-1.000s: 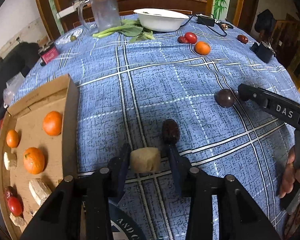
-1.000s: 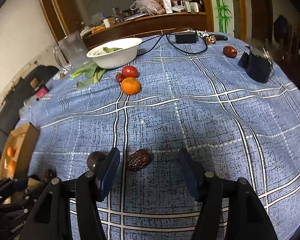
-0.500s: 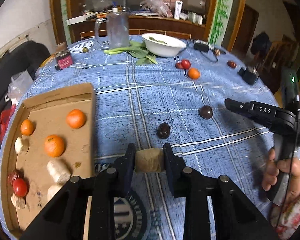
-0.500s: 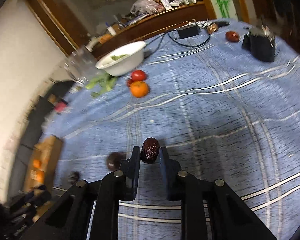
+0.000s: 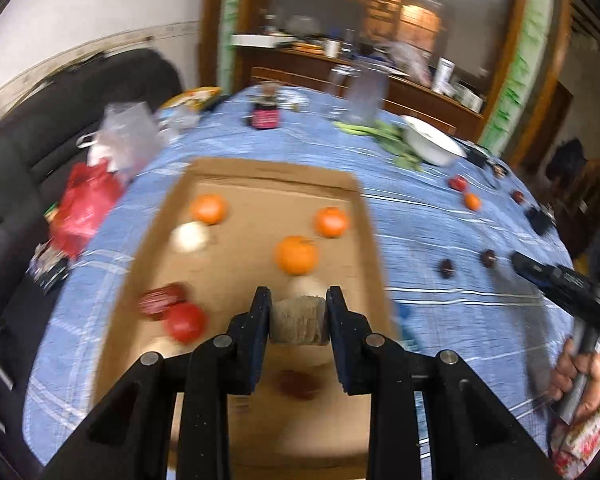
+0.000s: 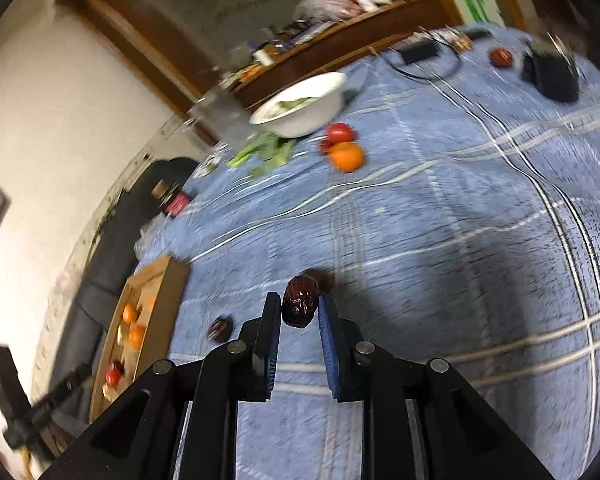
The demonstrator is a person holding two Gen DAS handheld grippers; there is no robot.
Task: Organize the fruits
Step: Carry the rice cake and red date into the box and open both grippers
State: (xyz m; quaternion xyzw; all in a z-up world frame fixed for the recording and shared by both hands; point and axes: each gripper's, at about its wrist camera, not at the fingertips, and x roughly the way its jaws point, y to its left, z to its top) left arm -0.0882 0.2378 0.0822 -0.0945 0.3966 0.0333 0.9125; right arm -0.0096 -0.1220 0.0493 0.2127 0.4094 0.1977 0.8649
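Observation:
My left gripper [image 5: 299, 310] is shut on a beige chunk [image 5: 298, 321] and holds it above the near part of the cardboard tray [image 5: 364, 220]. The tray holds three oranges [image 5: 296, 255], a red tomato [image 5: 185, 321], a red date [image 5: 162, 300] and pale chunks [image 5: 190, 237]. My right gripper [image 6: 299, 312] is shut on a dark red date [image 6: 299, 306], held above the blue tablecloth [image 6: 460, 240]. Two dark fruits [image 5: 446, 267] lie on the cloth right of the tray. An orange [image 6: 346, 156] and a tomato [image 6: 340, 133] lie by the white bowl [image 6: 304, 106].
A glass pitcher [image 5: 366, 94], greens [image 5: 384, 136] and a small jar [image 5: 265, 116] stand at the table's far side. Plastic bags [image 5: 88, 200] lie on the dark sofa to the left. A black box [image 6: 554, 74], a cable and another red fruit [image 6: 501, 57] are at the far right.
My left gripper carried the beige chunk left, from over the cloth to over the tray. My right gripper lifted the date and swung left; the view tilts.

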